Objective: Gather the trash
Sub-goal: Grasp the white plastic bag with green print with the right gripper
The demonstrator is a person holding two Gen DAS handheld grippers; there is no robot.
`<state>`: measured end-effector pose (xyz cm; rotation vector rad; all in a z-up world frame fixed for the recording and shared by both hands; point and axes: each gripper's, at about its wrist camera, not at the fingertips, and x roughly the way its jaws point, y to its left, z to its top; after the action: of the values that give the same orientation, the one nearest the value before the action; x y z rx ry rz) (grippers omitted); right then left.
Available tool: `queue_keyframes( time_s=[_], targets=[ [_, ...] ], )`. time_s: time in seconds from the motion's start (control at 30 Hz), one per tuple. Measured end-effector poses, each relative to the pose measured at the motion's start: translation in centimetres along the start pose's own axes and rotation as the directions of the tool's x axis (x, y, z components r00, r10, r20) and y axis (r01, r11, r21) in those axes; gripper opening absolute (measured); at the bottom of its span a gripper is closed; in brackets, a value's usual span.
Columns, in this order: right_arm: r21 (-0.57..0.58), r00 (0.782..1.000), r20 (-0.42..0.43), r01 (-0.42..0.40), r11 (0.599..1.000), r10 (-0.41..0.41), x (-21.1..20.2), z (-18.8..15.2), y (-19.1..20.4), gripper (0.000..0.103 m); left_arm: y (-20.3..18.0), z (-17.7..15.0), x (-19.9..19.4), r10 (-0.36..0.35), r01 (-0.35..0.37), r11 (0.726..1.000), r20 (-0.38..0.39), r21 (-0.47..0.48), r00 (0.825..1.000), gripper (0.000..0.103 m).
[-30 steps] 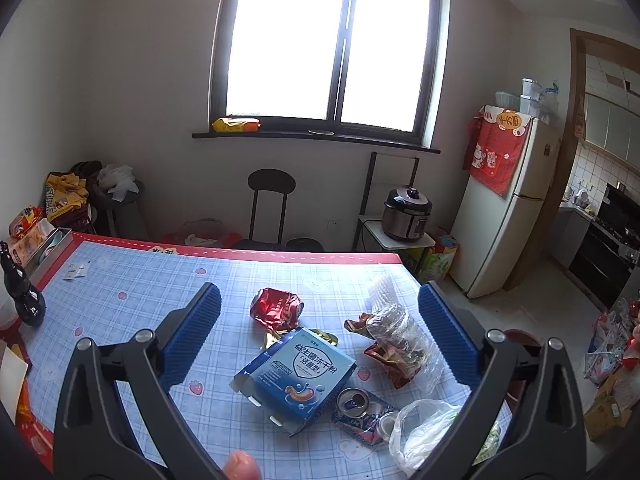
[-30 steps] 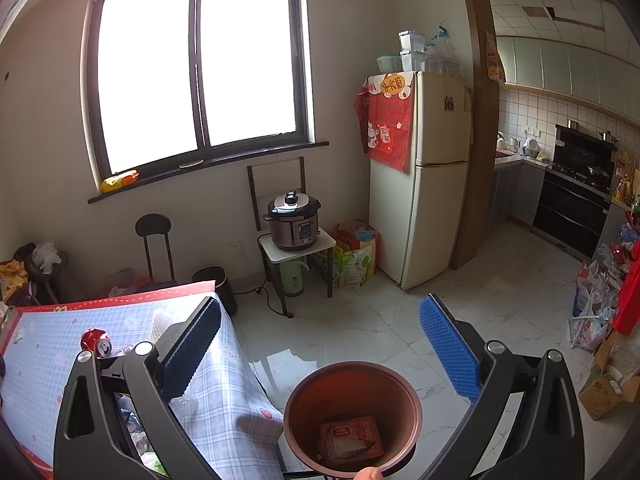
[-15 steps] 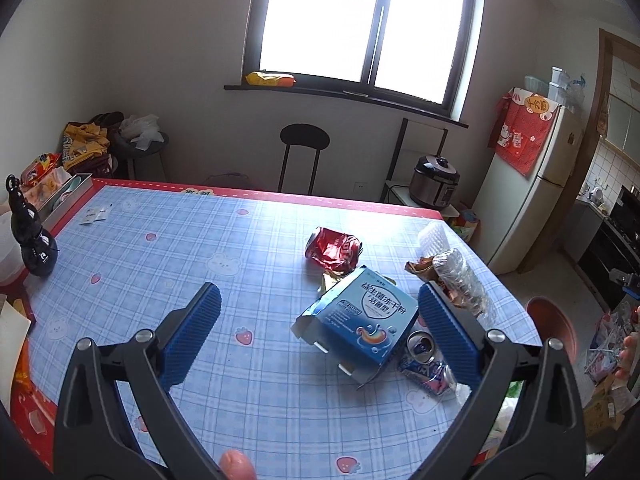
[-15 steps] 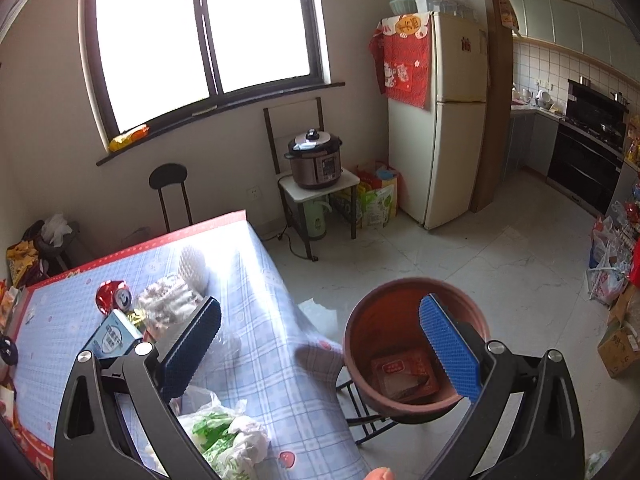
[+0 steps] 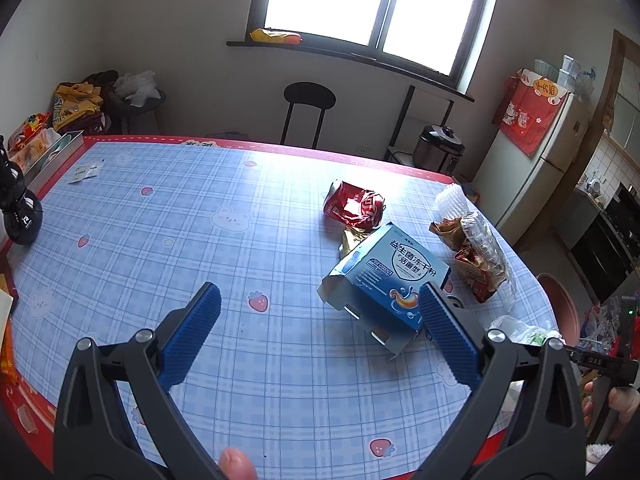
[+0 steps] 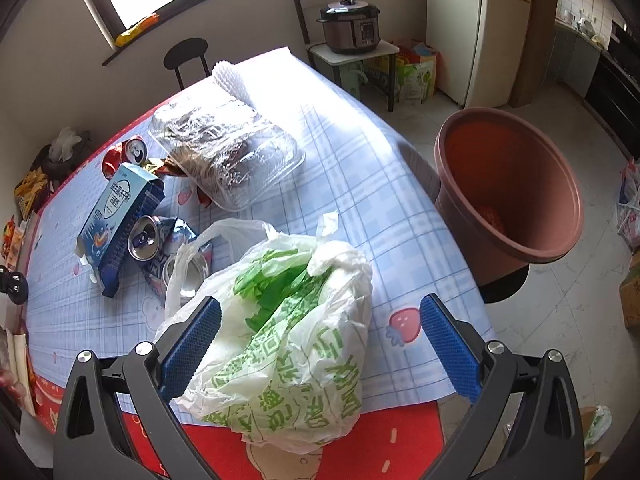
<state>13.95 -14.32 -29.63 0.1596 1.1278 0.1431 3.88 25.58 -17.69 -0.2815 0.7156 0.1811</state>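
bag [image 6: 296, 344], white plastic with green print, crumpled | right gripper [image 6: 320, 340] fingers spread around it | left gripper [image 5: 316, 332] fingers spread, empty

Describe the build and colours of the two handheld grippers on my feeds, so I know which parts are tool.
Both match: the left gripper and right gripper each have two black, triangular-framed arms with cut-out openings and silver bolt heads. The jaws carry blue, finely ribbed rectangular pads. No cables or markings show on them in their own views. A bare fingertip shows at the left view's bottom edge; no sleeve is visible.
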Motion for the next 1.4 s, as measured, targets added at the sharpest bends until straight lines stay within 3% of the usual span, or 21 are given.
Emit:
queue_keyframes(
  time_s=[0.13, 0.33, 0.6, 0.9, 1.03, 1.17, 1.3, 1.4],
  targets=[
    [0.019, 0.998, -0.066, -0.023, 1.0, 0.024, 1.2, -0.7, 0.5, 0.096, 0.2, -0.7, 0.5, -0.009, 0.008, 1.0, -0.02, -0.02, 1.0, 0.097],
    [0.033, 0.99, -0.134, -0.046, 0.998, 0.05, 2.3, -1.2, 0.5, 0.067, 0.0, -2.0, 0.8, -0.009, 0.007, 0.999, -0.05, -0.052, 0.999, 0.097],
    [0.016, 0.992, -0.105, -0.067, 0.998, 0.069, 1.4, -1.4, 0.4, 0.035, -1.1, -2.9, 0.8, -0.007, 0.002, 0.998, -0.068, -0.064, 0.998, 0.097],
    [0.034, 0.995, -0.016, -0.1, 0.994, 0.1, -1.0, -1.0, -0.9, 0.03, -1.7, -2.7, 1.7, -0.042, 0.031, 0.992, -0.088, -0.121, 0.995, 0.097],
    [0.033, 0.995, 0.013, -0.102, 0.994, 0.101, -1.7, -0.9, -1.2, 0.029, -2.3, -2.5, 2.7, -0.048, 0.037, 0.994, -0.105, -0.107, 0.993, 0.097],
    [0.018, 0.994, 0.043, -0.102, 0.995, 0.101, -2.5, -0.6, -1.4, 0.029, -2.6, -1.8, 4.4, -0.097, 0.089, 0.993, -0.124, -0.076, 0.988, 0.097],
    [0.026, 0.994, 0.052, -0.101, 0.995, 0.099, -2.6, -0.2, -1.7, 0.029, -3.4, -0.5, 7.7, -0.155, 0.167, 0.984, -0.167, 0.057, 0.974, 0.097],
    [0.047, 0.994, 0.056, -0.096, 0.994, 0.093, -2.7, 0.0, -2.0, 0.029, -3.1, -0.4, 10.6, -0.194, 0.209, 0.977, -0.247, 0.037, 0.949, 0.097]
  ],
)
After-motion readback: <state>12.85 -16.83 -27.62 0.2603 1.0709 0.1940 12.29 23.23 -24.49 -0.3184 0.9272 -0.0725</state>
